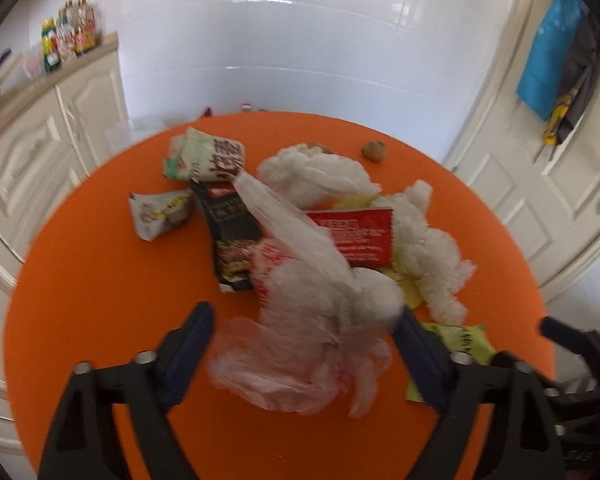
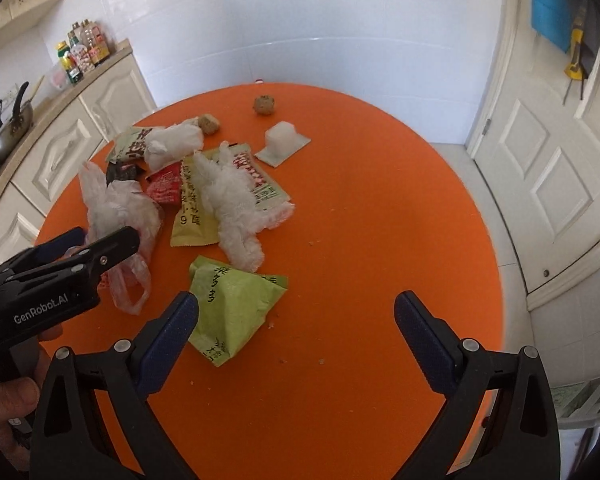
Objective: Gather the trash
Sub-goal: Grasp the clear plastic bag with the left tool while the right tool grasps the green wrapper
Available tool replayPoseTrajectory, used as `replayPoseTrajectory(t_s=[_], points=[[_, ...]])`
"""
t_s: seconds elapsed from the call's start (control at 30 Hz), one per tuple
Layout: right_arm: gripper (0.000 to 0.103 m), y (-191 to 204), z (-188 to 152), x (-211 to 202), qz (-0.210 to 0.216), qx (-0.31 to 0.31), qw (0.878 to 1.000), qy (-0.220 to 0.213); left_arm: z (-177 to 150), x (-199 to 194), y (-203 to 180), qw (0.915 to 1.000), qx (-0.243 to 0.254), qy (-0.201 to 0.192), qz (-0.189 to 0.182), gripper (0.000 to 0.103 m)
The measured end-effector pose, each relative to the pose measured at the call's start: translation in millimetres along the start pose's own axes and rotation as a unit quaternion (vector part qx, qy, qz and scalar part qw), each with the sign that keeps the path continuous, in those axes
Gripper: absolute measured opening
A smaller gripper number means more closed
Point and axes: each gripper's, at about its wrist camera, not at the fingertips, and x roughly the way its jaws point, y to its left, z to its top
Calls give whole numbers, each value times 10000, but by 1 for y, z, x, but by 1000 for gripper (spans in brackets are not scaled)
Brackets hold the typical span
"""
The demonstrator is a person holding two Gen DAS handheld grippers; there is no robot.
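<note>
Both claws are over the round orange table [image 2: 380, 208]. Left claw [image 1: 304, 312] stands wide open around a crumpled thin plastic bag [image 1: 300, 360] that lies between its fingers; from the right wrist view the bag [image 2: 116, 208] bulges past that claw's black tip, and whether either pad touches it I cannot tell. Right claw [image 2: 296, 300] is also spread wide and holds nothing, its left pad just beside a folded green wrapper [image 2: 232, 308] (the nearest piece of trash to it).

Farther out lies the main heap, bunched left of the table's centre: two white fluffy tissue wads [image 2: 232, 208] [image 2: 172, 144], one red packet [image 2: 164, 184], one black packet [image 1: 228, 228], one yellow-green sachet [image 2: 192, 216]. Two brown crumbly lumps [image 2: 265, 105] [image 2: 209, 124] sit nearer the far edge, and one small white cup on a square sheet [image 2: 283, 140] sits apart from the heap. Crumbs dot the bare cloth.
</note>
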Motion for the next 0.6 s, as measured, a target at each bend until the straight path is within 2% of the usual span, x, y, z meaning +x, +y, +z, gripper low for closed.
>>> replayPoseTrajectory(t_s=[0.07, 0.13, 0.23, 0.27, 0.33, 0.37, 0.4, 0.6], points=[[95, 8, 0, 9, 118, -62, 9999, 84, 11, 4, -2, 9999, 67, -83, -68, 58], [91, 17, 0, 17, 228, -153, 9995, 158, 21, 7, -1, 9998, 92, -105, -147, 52], [73, 35, -1, 32, 298, -337, 9987, 231, 27, 7, 4, 9997, 29, -106, -198, 48], [68, 41, -3, 32, 132, -502, 9985, 145, 30, 7, 7, 9997, -20, -102, -232, 46], [60, 46, -5, 32, 82, -658, 9977, 128, 29, 0, 14, 9996, -64, -132, -241, 46], [53, 45, -7, 30, 157, -643, 9977, 120, 31, -1, 16, 9995, -86, -156, -263, 46], [40, 43, -8, 28, 213, -627, 9977, 120, 31, -4, 17, 9994, -104, -173, -288, 46], [38, 18, -23, 10, 476, -350, 9983, 16, 39, -15, 18, 9988, -41, -314, -366, 44]])
